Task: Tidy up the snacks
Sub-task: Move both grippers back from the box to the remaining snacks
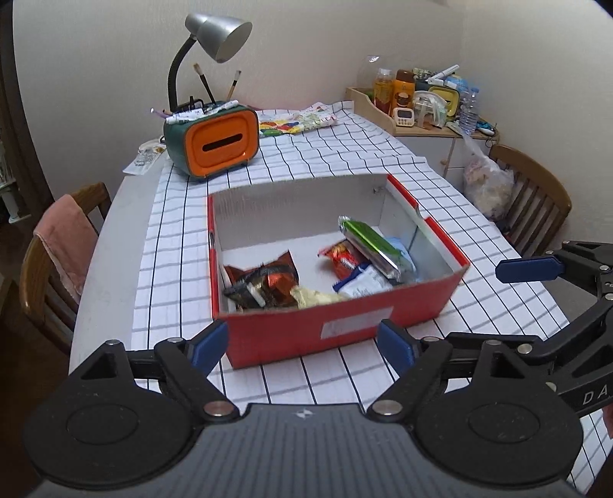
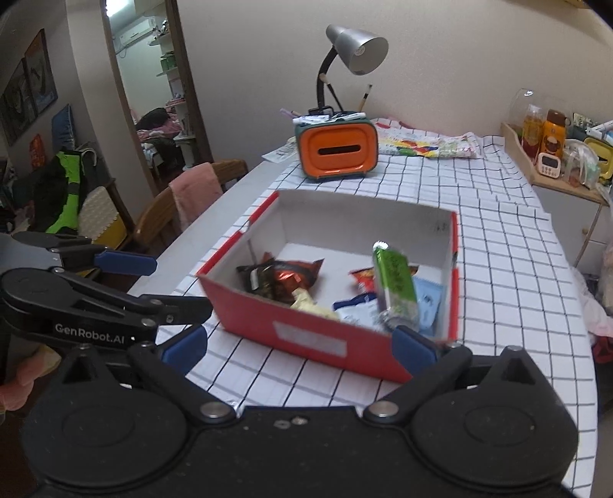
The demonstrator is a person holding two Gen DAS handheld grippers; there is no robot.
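I have both tools hanging clear of the red cardboard box with the white inside (image 1: 345, 329), which sits open-topped on the checked white tablecloth (image 1: 345, 161) toward the near edge of the tabletop, square enough to me that I can look straight down into it. My left gripper (image 1: 302, 344) has its blue-padded fingers spread with nothing between them, the near wall of the box just beyond the tips; my right gripper (image 2: 299, 344) is likewise spread wide and empty, facing the box's near right corner. The snacks are all inside: a dark brown and copper foil packet (image 1: 264, 283) lies in the near left part, a pale yellow wrapper (image 1: 314, 297) against the near wall, a red packet (image 1: 341, 258) and a white-and-blue pouch (image 1: 364, 281) toward the right, and a long green foil-wrapped pack (image 1: 373, 245) leaning on the right wall over a light blue sachet (image 2: 429, 298). I judge the gathering done and the loose pile the remaining worry, since the green pack is propped, not flat. The orange-fronted green pen holder (image 1: 216, 143) and the silver gooseneck desk lamp (image 1: 218, 36) stand at the far left corner, well apart from the box, so neither crowds my reach
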